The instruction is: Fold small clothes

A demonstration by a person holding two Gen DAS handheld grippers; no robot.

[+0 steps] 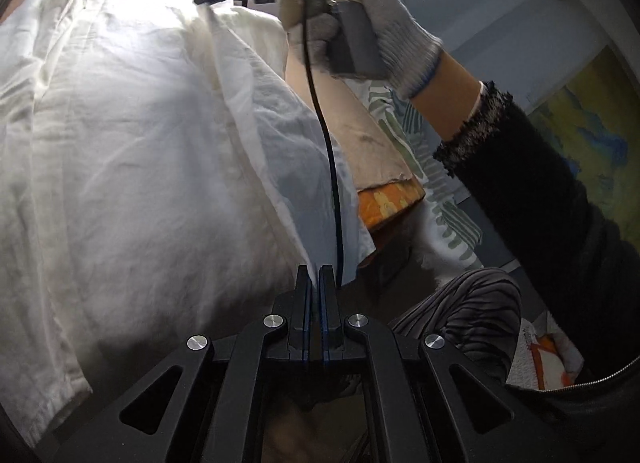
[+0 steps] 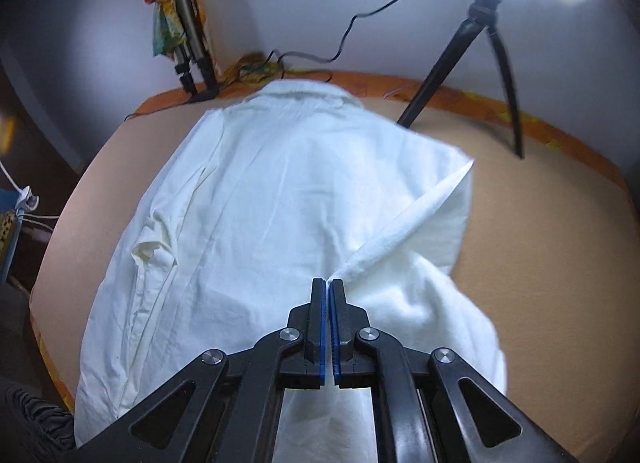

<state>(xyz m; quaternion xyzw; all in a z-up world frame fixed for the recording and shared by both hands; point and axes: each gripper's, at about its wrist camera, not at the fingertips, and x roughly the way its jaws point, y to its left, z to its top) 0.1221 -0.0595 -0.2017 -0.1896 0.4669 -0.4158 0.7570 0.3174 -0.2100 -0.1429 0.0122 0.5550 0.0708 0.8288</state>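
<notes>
Peach-coloured table top (image 2: 560, 263) with an orange patterned edge carries a white shirt (image 2: 260, 223), spread out with its collar at the far side near the wall. At the near edge the right gripper (image 2: 330, 287) has its jaws closed tight on a pinch of the shirt, a taut ridge of cloth running away from the tips to the right. Seen from the left wrist, the left gripper (image 1: 316, 273) is likewise clamped on a shirt edge, the fabric (image 1: 140, 143) billowing ahead. Beyond it a gloved hand (image 1: 360, 19) grips the other tool, a black cable (image 1: 328, 151) dangling. Two tripods (image 2: 460, 59) stand behind the shirt.
</notes>
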